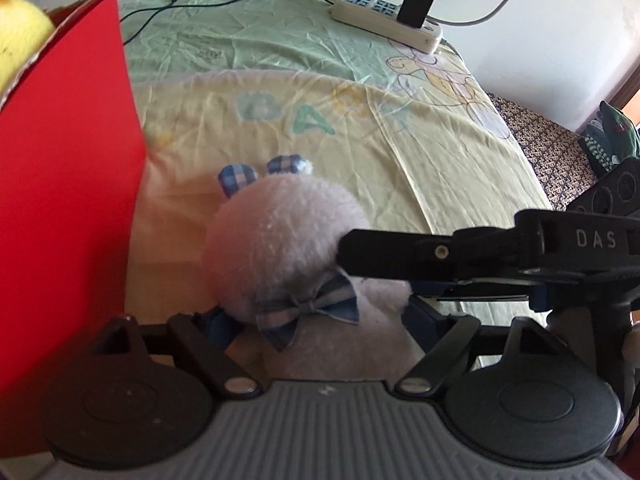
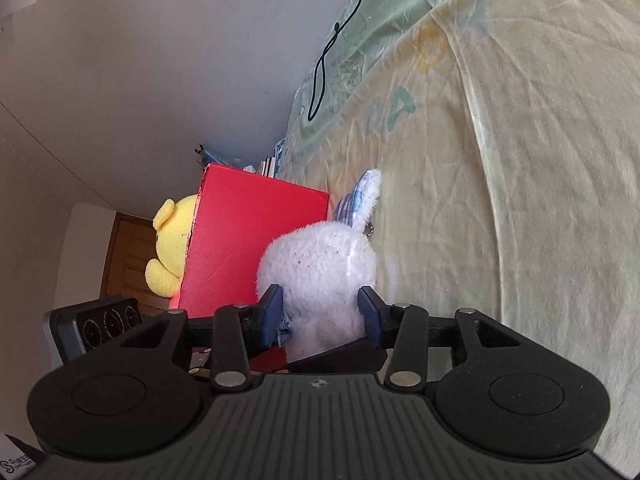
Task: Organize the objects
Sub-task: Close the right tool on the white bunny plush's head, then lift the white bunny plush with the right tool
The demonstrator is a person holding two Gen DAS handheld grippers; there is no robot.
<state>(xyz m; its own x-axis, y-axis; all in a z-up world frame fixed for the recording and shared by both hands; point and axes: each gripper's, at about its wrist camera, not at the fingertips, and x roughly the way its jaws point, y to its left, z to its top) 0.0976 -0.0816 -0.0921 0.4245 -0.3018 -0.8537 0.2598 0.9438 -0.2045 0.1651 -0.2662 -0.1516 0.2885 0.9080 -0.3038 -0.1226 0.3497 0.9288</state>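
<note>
A white plush bunny (image 1: pixel 280 240) with blue checked ears and a blue bow tie is held over the bed. Its body sits between the blue pads of my left gripper (image 1: pixel 324 320), which is shut on it. My right gripper (image 2: pixel 320 308) is shut on the bunny's head (image 2: pixel 320 260); in the left wrist view, one of its black fingers (image 1: pixel 400 254) comes in from the right and presses on the head. A red box (image 1: pixel 60 200) stands just left of the bunny, with a yellow plush toy (image 2: pixel 172 248) sticking out of its top. The bunny's lower body is hidden.
The bed has a wrinkled yellow and green printed sheet (image 1: pixel 360 140). A white power strip (image 1: pixel 384 20) with a black charger and cables lies at its far edge by the wall. Patterned cloth (image 1: pixel 540 140) lies to the right. A brown door (image 2: pixel 128 256) shows behind the box.
</note>
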